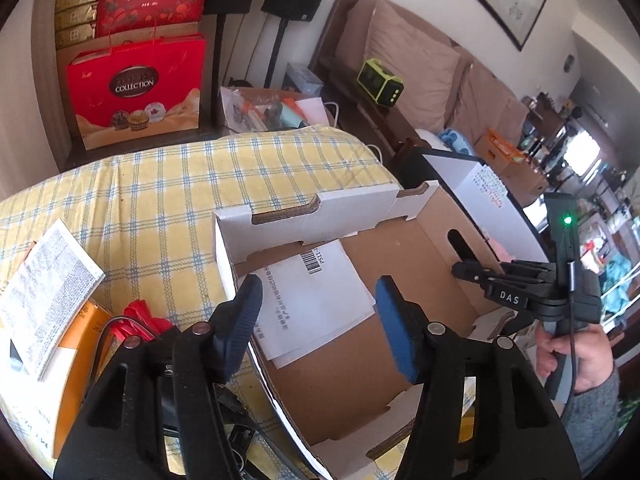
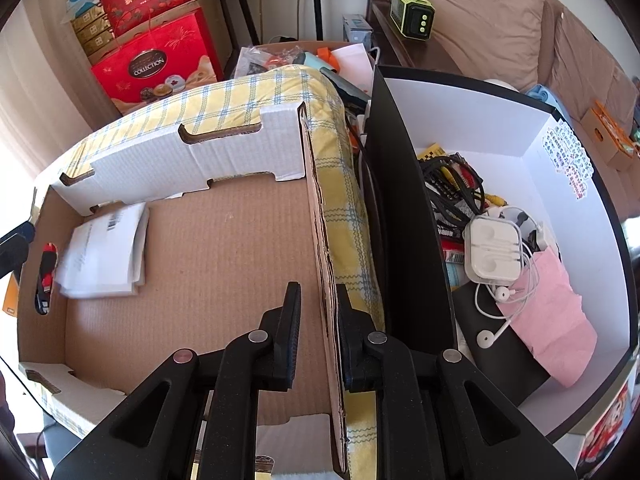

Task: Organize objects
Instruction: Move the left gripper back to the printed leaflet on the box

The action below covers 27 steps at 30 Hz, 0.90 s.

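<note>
An open cardboard box (image 1: 404, 256) lies on the yellow checked cloth (image 1: 160, 184). Folded white papers (image 1: 320, 320) with a barcode rest on its floor at the left end, also seen as papers (image 2: 104, 248) in the right wrist view. My left gripper (image 1: 318, 284) hovers over those papers, open, with nothing between its blue pads. My right gripper (image 2: 318, 288) straddles the box's right wall (image 2: 320, 208); the jaws stand narrow, the right finger against the cardboard and a slit showing at the left finger. In the left wrist view, the right gripper (image 1: 460, 270) sits at that far wall.
A black-walled white box (image 2: 400, 200) right of the carton holds cables, a white earphone case (image 2: 496, 256) and a pink pouch (image 2: 552, 320). A printed booklet (image 1: 48, 296), an orange box (image 1: 76, 360) and red packets (image 1: 140, 316) lie left. Red gift bags (image 1: 136, 88) stand behind.
</note>
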Each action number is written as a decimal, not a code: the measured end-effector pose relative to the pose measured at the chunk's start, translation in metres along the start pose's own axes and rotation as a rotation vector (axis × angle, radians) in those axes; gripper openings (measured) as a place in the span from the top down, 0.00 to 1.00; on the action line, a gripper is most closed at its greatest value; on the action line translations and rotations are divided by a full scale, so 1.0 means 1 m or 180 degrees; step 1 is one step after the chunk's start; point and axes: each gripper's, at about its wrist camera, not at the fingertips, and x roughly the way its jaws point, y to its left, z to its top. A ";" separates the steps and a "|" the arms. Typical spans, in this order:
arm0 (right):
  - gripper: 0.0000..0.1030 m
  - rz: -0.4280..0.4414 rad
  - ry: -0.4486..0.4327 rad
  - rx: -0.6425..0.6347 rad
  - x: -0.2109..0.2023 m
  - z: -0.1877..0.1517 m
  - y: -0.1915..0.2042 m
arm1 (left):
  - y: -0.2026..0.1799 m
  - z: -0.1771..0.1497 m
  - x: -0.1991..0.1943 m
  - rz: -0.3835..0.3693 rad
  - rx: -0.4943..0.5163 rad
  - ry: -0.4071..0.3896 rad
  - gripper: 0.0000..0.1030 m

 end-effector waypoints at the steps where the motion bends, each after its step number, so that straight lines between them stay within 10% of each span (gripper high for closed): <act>1: 0.84 0.0005 0.0002 0.0006 0.000 0.000 0.000 | -0.002 0.000 -0.003 0.0053 0.0052 -0.0006 0.44; 13: 0.84 0.0006 -0.0014 -0.0004 -0.003 0.002 0.000 | 0.048 0.020 -0.071 0.0437 0.0000 -0.0325 0.15; 27: 0.82 0.0006 -0.0019 -0.0016 -0.003 0.001 0.002 | 0.155 0.001 -0.067 0.0913 -0.0472 0.0055 0.06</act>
